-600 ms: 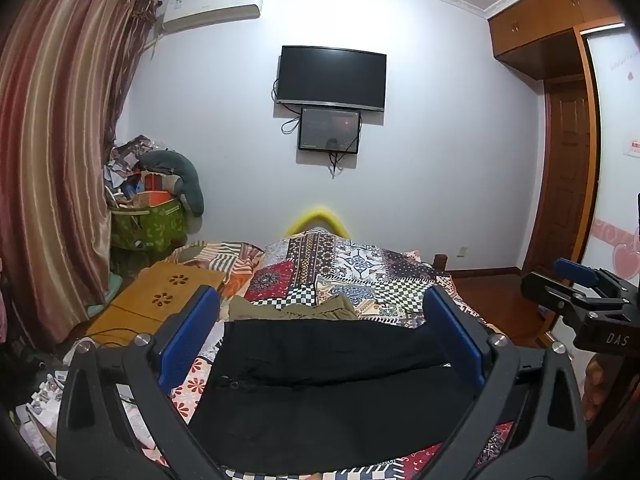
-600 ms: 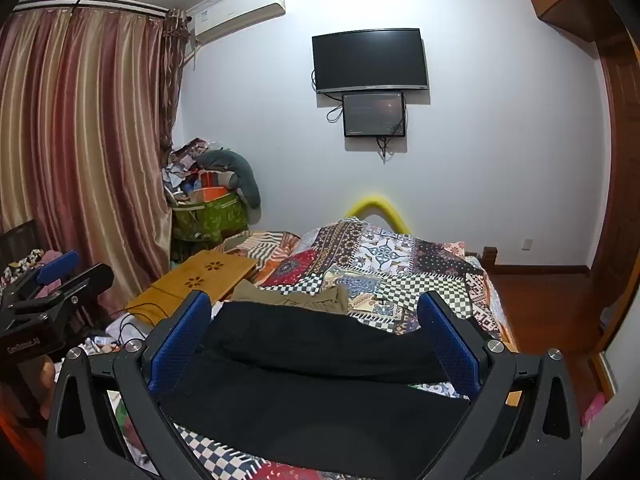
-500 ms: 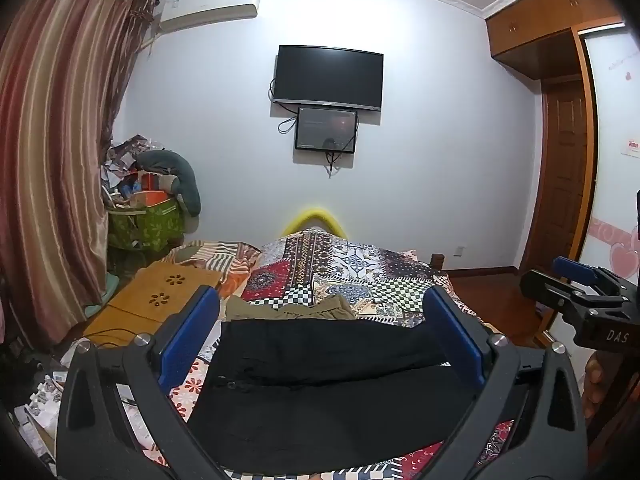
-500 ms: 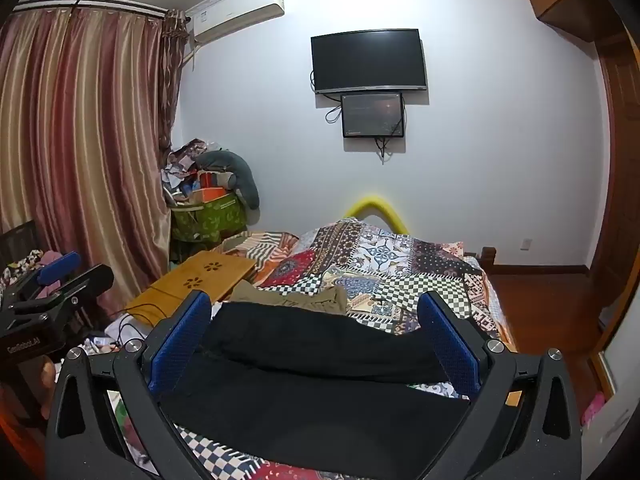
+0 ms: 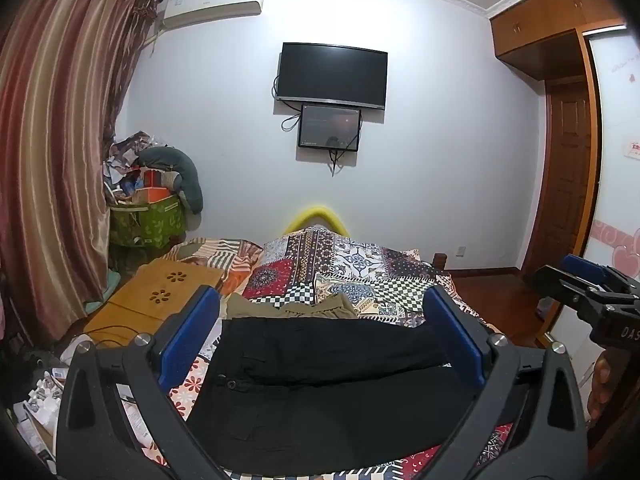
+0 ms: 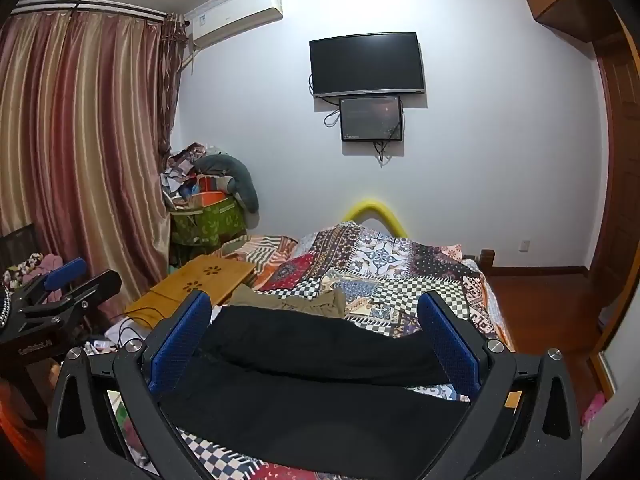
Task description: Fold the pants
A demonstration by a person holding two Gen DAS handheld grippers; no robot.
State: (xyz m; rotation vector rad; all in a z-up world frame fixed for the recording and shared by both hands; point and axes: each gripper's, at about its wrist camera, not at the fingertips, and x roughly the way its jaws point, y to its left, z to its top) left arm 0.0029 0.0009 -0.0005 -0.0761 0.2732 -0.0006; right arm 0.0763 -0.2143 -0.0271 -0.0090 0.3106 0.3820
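Black pants (image 5: 328, 392) spread flat on patchwork bedspread (image 5: 360, 272), olive garment (image 5: 316, 308) just beyond; left gripper (image 5: 320, 340) and right gripper (image 6: 316, 336) above pants, jaws spread wide, holding nothing.

Matt black cloth pants (image 5: 328, 392), patchwork cloth bedspread (image 5: 360, 264)

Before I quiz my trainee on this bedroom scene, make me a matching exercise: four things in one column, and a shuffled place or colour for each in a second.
Things:
1. black pants
2. olive garment
3. television
4. wooden lap desk

Descriptions:
A. mounted on the wall
B. lying just beyond the pants on the quilt
C. spread on the bed nearest the cameras
D. pale orange-brown, with flower-shaped cut-outs, on the bed's curtain side

Pairs: 1-C, 2-B, 3-A, 4-D
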